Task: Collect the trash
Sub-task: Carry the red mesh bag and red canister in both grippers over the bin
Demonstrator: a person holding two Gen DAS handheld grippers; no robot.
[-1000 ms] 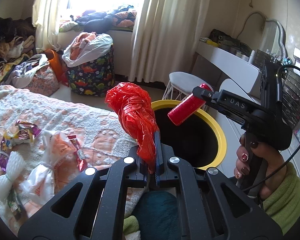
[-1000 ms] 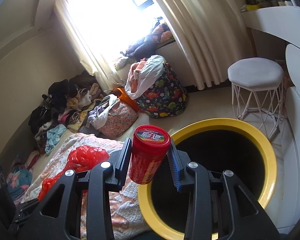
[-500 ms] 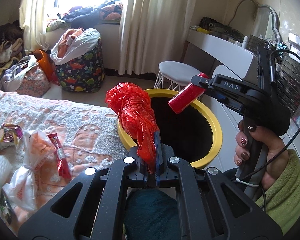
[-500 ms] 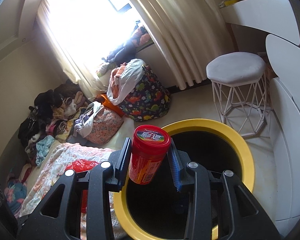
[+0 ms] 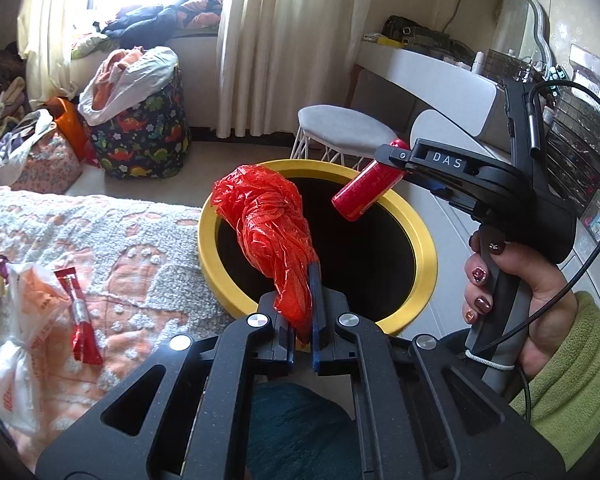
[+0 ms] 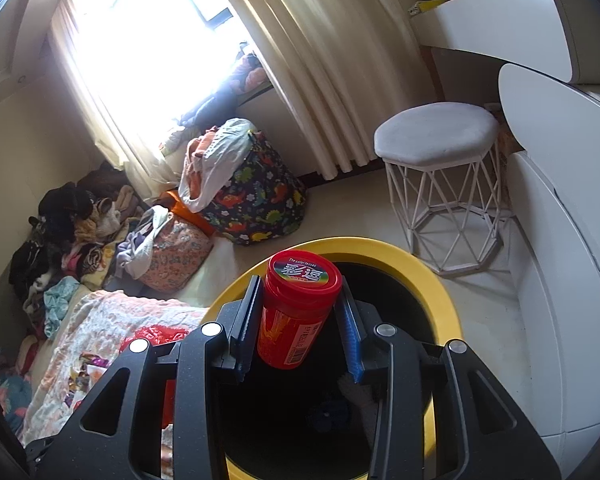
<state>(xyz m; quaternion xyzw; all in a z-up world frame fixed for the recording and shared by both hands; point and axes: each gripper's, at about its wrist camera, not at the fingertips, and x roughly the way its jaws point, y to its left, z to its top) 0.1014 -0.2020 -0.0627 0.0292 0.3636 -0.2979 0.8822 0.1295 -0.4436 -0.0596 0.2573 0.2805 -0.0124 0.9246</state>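
Both grippers had sunk over the yellow bin [image 5: 424, 240]: left gripper [image 5: 302, 320] clamped a red bag [image 5: 268, 228], right gripper [image 6: 298, 320] a red canister [image 6: 296, 312], ready to drop.

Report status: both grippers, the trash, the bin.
Left gripper shut on red plastic bag. Right gripper shut on red canister. Both over the yellow-rimmed bin. Nothing in the way.
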